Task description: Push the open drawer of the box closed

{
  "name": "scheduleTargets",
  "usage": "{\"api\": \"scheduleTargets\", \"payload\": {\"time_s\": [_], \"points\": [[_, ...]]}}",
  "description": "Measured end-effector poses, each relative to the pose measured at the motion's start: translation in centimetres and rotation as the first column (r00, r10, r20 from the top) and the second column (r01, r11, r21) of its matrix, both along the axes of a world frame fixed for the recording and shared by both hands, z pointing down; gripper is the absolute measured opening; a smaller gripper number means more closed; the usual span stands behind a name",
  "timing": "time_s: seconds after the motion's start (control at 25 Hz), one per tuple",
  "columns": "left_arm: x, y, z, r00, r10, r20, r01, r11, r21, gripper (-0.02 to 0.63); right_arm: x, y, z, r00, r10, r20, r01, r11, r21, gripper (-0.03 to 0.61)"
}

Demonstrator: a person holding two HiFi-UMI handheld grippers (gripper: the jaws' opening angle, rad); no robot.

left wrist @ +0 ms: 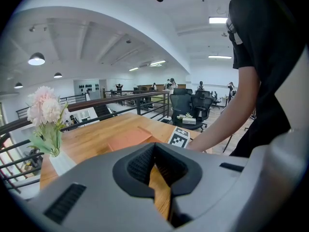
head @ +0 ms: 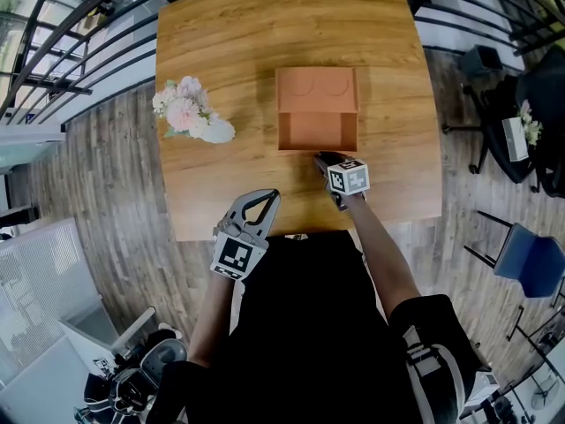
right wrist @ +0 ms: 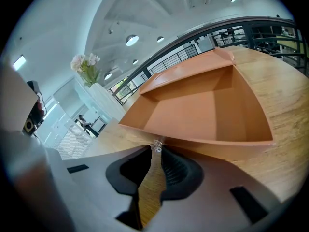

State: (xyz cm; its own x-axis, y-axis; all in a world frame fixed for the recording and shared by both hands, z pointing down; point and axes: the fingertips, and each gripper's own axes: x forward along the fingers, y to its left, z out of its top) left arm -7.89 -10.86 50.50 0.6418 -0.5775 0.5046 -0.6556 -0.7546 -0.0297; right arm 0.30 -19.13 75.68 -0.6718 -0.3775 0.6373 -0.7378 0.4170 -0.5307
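An orange box [head: 316, 87] sits mid-table with its drawer [head: 318, 132] pulled out toward me. My right gripper [head: 320, 158] is shut at the drawer's front wall. In the right gripper view the empty drawer [right wrist: 203, 110] fills the frame, and its small clear knob [right wrist: 156, 146] sits right at the tips of the right gripper [right wrist: 155, 152]. My left gripper [head: 267, 198] is shut and holds nothing at the table's near edge, away from the box. The left gripper [left wrist: 154, 148] looks across at the box [left wrist: 129, 138] and the right gripper's marker cube [left wrist: 179, 137].
A white vase of pink flowers [head: 190, 110] lies left of the box on the wooden table [head: 221, 51]. The flowers [left wrist: 46, 112] show at left in the left gripper view. Railings run behind the table, and a blue chair [head: 530, 259] stands on the floor at right.
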Motion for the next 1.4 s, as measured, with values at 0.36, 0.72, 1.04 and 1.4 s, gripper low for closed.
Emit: {"api": "scheduleTargets", "payload": {"time_s": [0.36,0.72,1.04,1.4], "points": [[0.1,0.0,0.1,1.000,0.004,0.001,-0.004,1.000,-0.003,0.021,-0.2,-0.6,-0.1,1.000,0.020,0.009,-0.020,1.000,-0.003,0.080],[-0.2,-0.3,0.3,1.000,0.005,-0.001,-0.005,1.000,-0.005,0.021,-0.1,-1.2,-0.3,0.999,0.040,0.013,-0.040,0.999,0.014,0.080],[0.0,-0.3,0.4,1.000,0.010,-0.004,-0.010,1.000,-0.008,0.021,0.1,-2.1,-0.5,0.999,0.048,0.010,-0.048,0.999,0.025,0.080],[-0.2,-0.6,0.7,1.000,0.006,-0.006,-0.006,1.000,-0.011,0.021,0.0,-3.3,-0.3,0.997,0.065,0.036,-0.067,0.997,0.031,0.080]]}}
